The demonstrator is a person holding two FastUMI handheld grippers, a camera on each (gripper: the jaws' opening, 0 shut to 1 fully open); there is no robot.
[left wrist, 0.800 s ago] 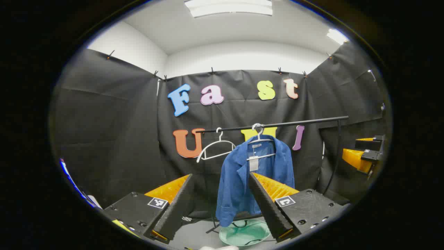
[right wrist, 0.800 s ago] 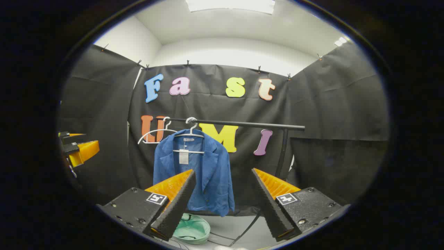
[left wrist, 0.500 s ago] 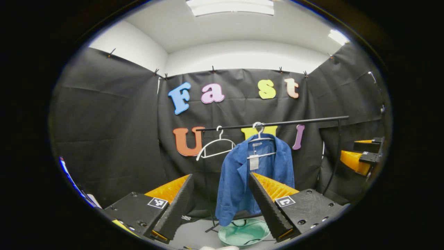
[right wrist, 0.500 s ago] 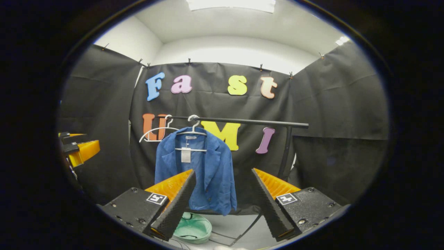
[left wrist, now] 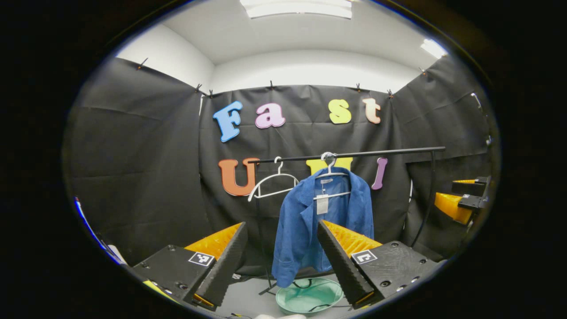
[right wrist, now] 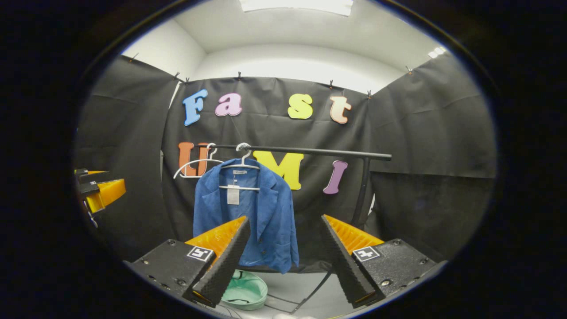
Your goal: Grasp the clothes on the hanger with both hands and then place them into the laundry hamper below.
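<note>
At twelve o'clock from both sets of tongs, the blue jacket (left wrist: pixel 322 221) hung on a white hanger (left wrist: pixel 330 175) from the black rail (left wrist: pixel 354 154), with an empty hanger (left wrist: pixel 272 181) just beside it at its nine o'clock in the left gripper view. Compared with the frames of a moment before, the jacket looked slightly larger and the rail sat a little higher in both views, so the two hands had edged forward toward the garment; that reads as the approach stage, with no grasp yet made. The green laundry hamper (left wrist: pixel 310 296) stood on the floor at six o'clock beneath the jacket's hem, and it also showed low in the right gripper view (right wrist: pixel 244 291).

The left tongs (left wrist: pixel 280 266) stood wide apart, holding nothing and touching nothing; the jacket lay well beyond its fingers. The right tongs (right wrist: pixel 283 266) were likewise spread wide and empty, well apart from the cloth. In the left gripper view the right tongs appeared at three o'clock (left wrist: pixel 460 201), and in the right gripper view the left tongs appeared at nine o'clock (right wrist: pixel 99 192), so the pair flanked the jacket. Judging from this, both needed to close in further on the shoulders before gripping.
</note>
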